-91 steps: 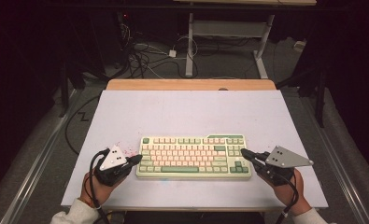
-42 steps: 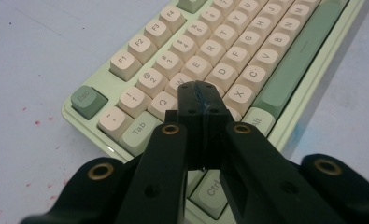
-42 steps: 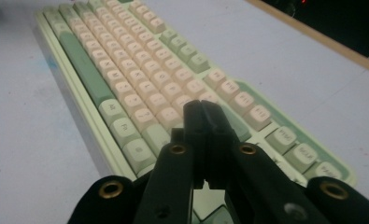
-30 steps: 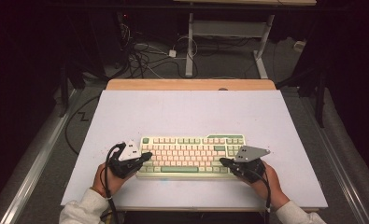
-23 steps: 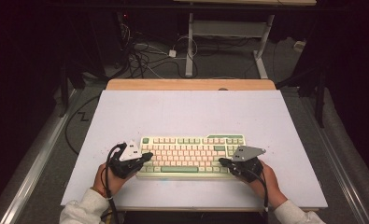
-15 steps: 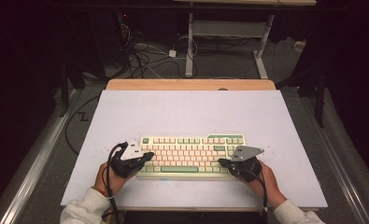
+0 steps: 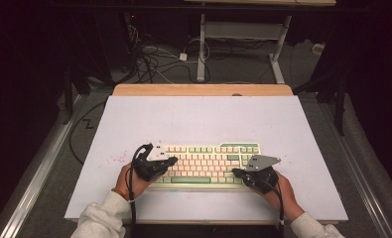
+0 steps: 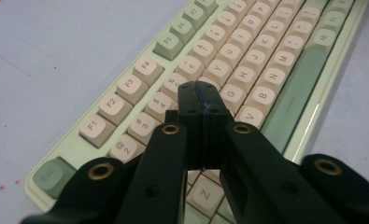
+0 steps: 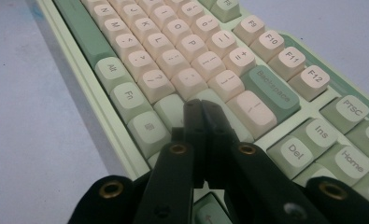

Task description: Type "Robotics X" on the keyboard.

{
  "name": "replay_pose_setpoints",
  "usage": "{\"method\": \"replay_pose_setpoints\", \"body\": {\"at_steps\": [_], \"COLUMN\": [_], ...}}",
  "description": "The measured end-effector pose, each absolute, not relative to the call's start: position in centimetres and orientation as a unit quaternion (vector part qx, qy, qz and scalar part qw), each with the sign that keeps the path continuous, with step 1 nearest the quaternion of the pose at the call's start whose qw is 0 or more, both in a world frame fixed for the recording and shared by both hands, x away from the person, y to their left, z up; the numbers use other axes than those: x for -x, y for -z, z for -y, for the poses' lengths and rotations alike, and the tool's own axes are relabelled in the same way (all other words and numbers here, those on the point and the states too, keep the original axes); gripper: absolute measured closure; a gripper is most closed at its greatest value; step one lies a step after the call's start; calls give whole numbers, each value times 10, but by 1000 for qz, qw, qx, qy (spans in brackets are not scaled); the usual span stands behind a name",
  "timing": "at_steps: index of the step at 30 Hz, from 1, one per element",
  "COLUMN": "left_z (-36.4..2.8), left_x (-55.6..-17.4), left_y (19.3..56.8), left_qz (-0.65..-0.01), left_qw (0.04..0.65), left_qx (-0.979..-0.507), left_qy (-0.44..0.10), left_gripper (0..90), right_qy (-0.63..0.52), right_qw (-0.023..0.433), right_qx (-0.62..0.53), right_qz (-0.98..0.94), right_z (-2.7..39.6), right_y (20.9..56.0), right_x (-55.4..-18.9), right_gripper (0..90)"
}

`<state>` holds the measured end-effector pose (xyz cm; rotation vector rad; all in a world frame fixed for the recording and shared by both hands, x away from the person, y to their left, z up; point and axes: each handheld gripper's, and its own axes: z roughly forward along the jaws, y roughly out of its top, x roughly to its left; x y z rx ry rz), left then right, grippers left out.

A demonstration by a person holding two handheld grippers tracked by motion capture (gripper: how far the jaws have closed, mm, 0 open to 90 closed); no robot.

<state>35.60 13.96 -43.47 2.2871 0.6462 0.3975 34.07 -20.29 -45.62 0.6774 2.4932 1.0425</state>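
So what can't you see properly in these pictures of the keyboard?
- Left gripper view: the shut left tongs cover several keys of the cream and green keyboard, so the key under their tip is unclear.
- Right gripper view: the shut right tongs hide the keys beneath them.
- High view: key letters are too small to read; sleeves are cut off by the bottom edge.

A white table [image 7: 198, 119] with tangled cables [image 7: 154, 59] on the floor behind it.

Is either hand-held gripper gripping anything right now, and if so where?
Nothing is held. The left hand-held gripper and right hand-held gripper are both shut with nothing between the jaws, poised over the keyboard keys.
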Motion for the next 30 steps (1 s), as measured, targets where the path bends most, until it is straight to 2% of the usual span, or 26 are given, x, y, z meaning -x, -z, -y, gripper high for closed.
{"method": "replay_pose_setpoints", "body": {"at_steps": [8,30], "left_z": [-127,-118], "left_x": [-369,-377], "left_y": [442,450], "left_qz": [-251,-247], "left_qw": [334,322], "left_qx": [-898,-904], "left_qy": [-142,-136], "left_gripper": [877,877], "right_qy": [-369,-366], "right_qw": [177,180], "right_qx": [-238,-235], "right_qz": [-881,-882], "right_z": [203,203], "right_y": [457,456], "right_x": [-340,-340], "right_gripper": [900,900]}}
